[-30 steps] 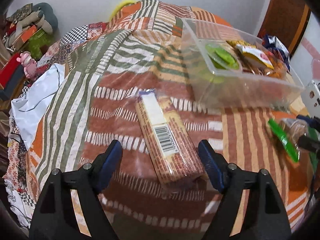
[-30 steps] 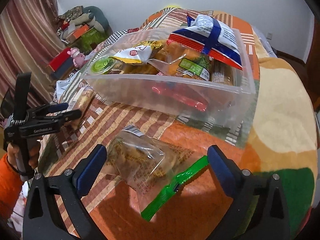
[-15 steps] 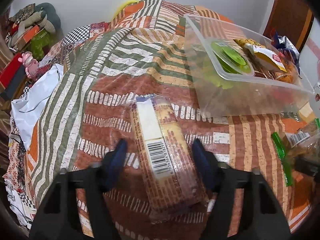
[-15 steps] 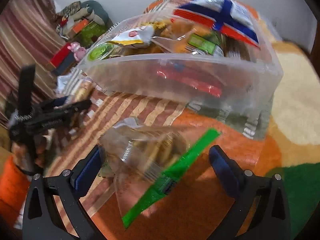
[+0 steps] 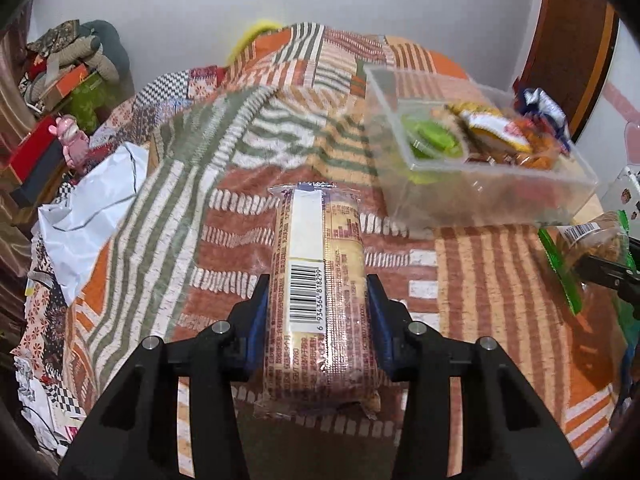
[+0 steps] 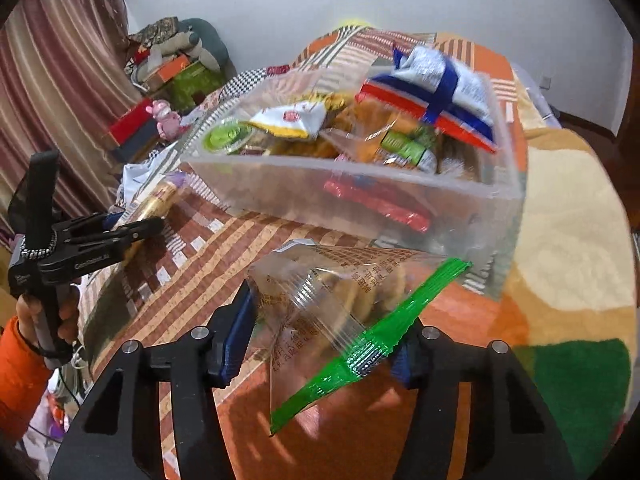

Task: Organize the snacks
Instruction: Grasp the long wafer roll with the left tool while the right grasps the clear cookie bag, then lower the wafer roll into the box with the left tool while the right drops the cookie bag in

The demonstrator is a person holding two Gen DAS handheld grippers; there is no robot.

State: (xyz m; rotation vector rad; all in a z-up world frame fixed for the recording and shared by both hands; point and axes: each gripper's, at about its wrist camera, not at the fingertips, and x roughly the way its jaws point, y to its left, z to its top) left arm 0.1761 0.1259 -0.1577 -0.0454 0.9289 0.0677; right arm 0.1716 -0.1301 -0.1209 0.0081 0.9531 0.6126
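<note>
Left wrist view: the left gripper [image 5: 318, 312] clamps the biscuit roll [image 5: 318, 300] above the patterned blanket [image 5: 180, 200]; carry it level toward the clear bin [image 5: 496, 184].
Right wrist view: the right gripper [image 6: 320, 336] pinches the clear cookie bag [image 6: 332, 292].
Obstacle: the bin's near wall and the blue-striped packet [image 6: 436, 92] heaped inside.

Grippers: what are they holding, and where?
Left gripper pinches the long biscuit pack by its sides near the barcode; right gripper clamps the clear cookie bag across its middle.
</note>
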